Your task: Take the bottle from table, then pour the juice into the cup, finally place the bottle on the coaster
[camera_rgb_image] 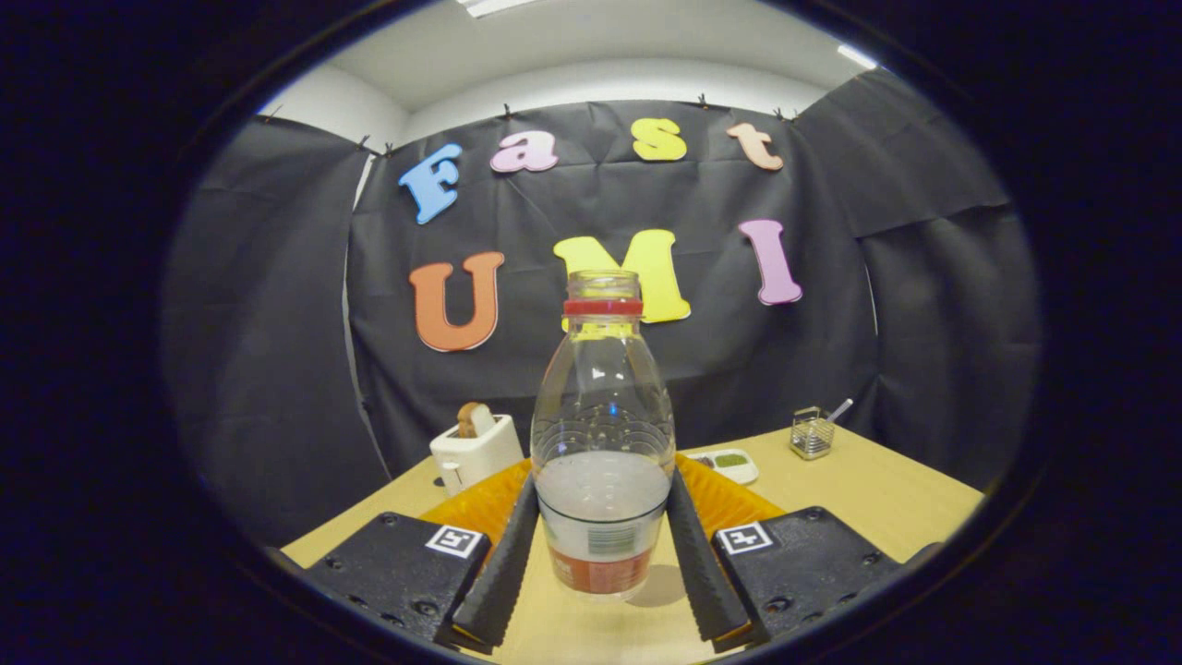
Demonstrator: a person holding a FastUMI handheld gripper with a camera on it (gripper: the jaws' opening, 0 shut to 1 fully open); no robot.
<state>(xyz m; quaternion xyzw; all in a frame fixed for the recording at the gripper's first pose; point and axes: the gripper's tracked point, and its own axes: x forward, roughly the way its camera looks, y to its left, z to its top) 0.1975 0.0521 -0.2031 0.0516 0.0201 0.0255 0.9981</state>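
Both fingers (503,563) of the gripper (602,545) flank the lower body of the clear plastic bottle (602,443), one on each side, and their tips look to be touching its walls; whether they already press hard enough to hold it I cannot tell. That bottle stands upright on the wooden table (886,503), uncapped, with a red ring (602,307) at its neck and a pale liquid filling roughly its lower third.

Behind the bottle lies an orange ribbed mat (485,503), possibly the coaster, though I cannot be sure. Left of the bottle and further back sits a white toaster (476,453) with a slice in it; right of the bottle and beyond it are a small dish (729,462) and a wire holder (811,434). A cup is not something I can pick out here.

Risk, as I judge it: the neck is open, so any tilt during lifting could spill juice early. The grip is low on a thin, smooth wall, so a loose squeeze could let the bottle slip or swing, while a hard one could dent it and push liquid upward.
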